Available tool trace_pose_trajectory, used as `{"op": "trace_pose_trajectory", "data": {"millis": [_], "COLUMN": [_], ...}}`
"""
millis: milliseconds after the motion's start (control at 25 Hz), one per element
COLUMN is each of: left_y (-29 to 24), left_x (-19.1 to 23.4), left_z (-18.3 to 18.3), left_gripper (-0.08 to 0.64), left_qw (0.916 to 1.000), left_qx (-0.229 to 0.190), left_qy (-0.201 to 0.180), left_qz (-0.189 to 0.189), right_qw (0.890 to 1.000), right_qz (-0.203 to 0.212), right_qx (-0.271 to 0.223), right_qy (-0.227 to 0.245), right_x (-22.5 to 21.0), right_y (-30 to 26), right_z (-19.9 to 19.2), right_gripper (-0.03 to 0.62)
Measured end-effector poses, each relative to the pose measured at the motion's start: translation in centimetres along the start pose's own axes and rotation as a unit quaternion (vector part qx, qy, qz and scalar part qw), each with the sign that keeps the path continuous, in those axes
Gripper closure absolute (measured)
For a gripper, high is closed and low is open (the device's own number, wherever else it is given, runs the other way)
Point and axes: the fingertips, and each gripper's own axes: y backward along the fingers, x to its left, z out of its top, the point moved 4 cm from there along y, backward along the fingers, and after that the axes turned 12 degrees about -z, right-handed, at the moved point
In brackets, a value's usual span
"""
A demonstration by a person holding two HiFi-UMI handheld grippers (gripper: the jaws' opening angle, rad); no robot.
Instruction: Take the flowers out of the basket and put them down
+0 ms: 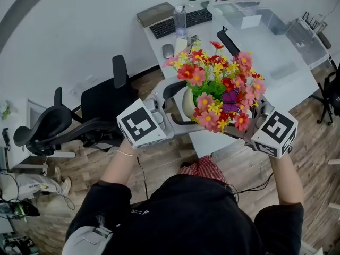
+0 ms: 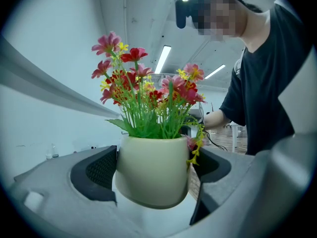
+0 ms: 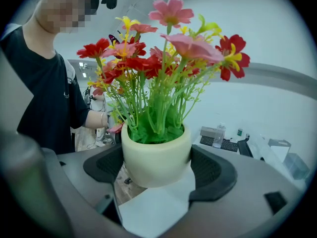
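My left claw (image 2: 151, 172) and right claw (image 3: 156, 167) clamp the flower pot (image 1: 187, 103) from opposite sides, steadying it upright over the bench (image 1: 276, 62) edge.

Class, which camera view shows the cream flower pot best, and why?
The left gripper view: the cream pot fills the middle, side-on, clear from rim to rounded base. The right gripper view shows it whole too, seen slightly from above. The head view shows only a sliver of it under the flowers.
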Motion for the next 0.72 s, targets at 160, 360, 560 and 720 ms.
{"op": "trace_pose_trajectory", "data": {"millis": [160, 360, 560, 720], "left_y": [-0.1, -0.3, -0.9, -1.8], "left_x": [0.2, 0.5, 1.6, 3.2], "left_z": [-0.4, -0.8, -1.7, -2.6], "left_gripper": [0.078, 0.078, 0.078, 0.078], "left_qw": [1.0, 0.9999, 0.9998, 0.9995], "left_qx": [-0.001, 0.0, 0.01, 0.014], "left_qy": [0.002, 0.011, 0.019, 0.029], "left_qz": [-0.001, 0.003, 0.003, 0.004], "right_qw": [1.0, 1.0, 1.0, 1.0], "right_qz": [0.003, 0.008, 0.011, 0.016], "right_qx": [-0.001, -0.003, -0.001, 0.001], "right_qy": [-0.007, -0.009, -0.014, -0.016], "right_x": [-0.2, -0.6, -1.7, -3.4], "right_y": [-0.3, -0.5, -1.2, -1.9], "right_z": [-0.5, -0.8, -1.7, -2.4], "right_gripper": [0.164, 0.164, 0.164, 0.164]}}
